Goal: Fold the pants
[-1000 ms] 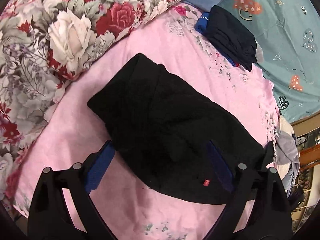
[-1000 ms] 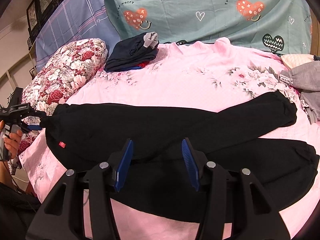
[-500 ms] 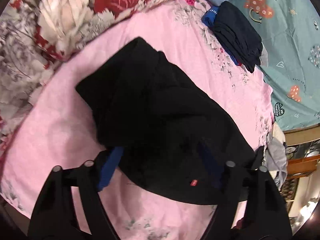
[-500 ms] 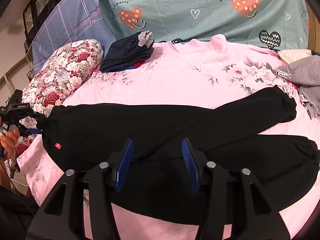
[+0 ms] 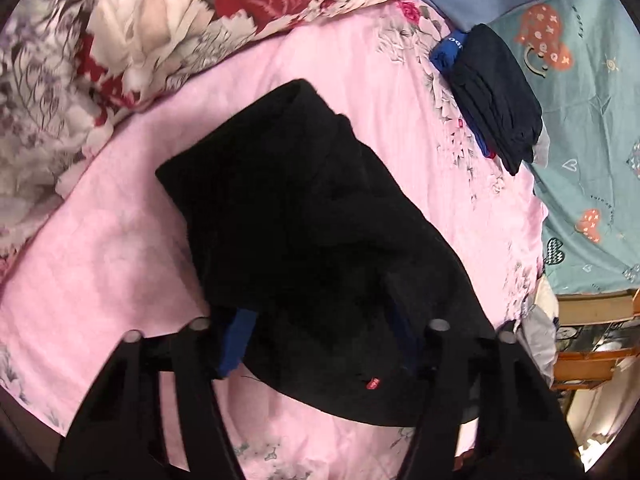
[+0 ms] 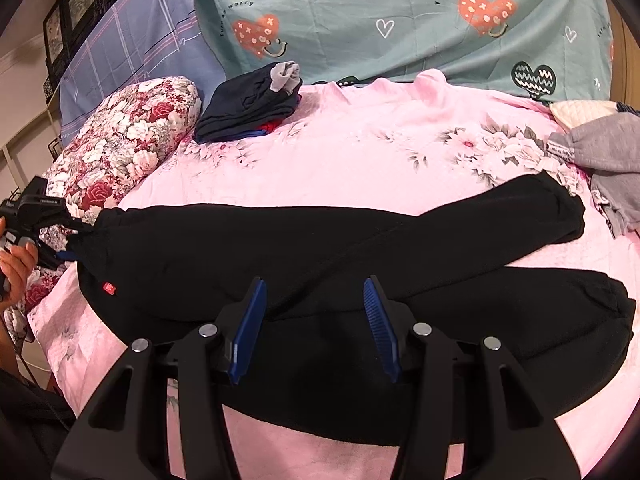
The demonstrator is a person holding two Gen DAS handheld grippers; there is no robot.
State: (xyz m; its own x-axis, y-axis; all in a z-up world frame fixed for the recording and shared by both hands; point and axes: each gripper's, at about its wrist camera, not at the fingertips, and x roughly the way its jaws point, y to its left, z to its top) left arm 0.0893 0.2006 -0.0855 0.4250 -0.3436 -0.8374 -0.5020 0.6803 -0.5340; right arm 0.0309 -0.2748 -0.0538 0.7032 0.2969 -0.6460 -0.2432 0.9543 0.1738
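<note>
The black pants [image 6: 320,264] lie lengthwise across the pink bedsheet [image 6: 360,160], legs one over the other, waistband at the left with a small red tag [image 6: 108,288]. In the left wrist view the waistband end [image 5: 312,240] fills the middle, red tag [image 5: 373,383] near the front. My left gripper [image 5: 320,320] is open, its blue-padded fingers [image 5: 236,340] straddling the waistband, the fabric covering their tips. It also shows in the right wrist view [image 6: 52,240], at the waistband. My right gripper [image 6: 314,320] is open and empty, over the pants' middle.
A floral pillow [image 6: 124,148] lies at the left end of the bed. A folded stack of dark clothes [image 6: 248,104] sits at the back. Grey garments [image 6: 600,160] lie at the right edge. A teal heart-print cloth [image 6: 400,20] hangs behind.
My left gripper has moved forward onto the waistband, so fabric now lies over its fingertips. The right gripper has barely moved.
</note>
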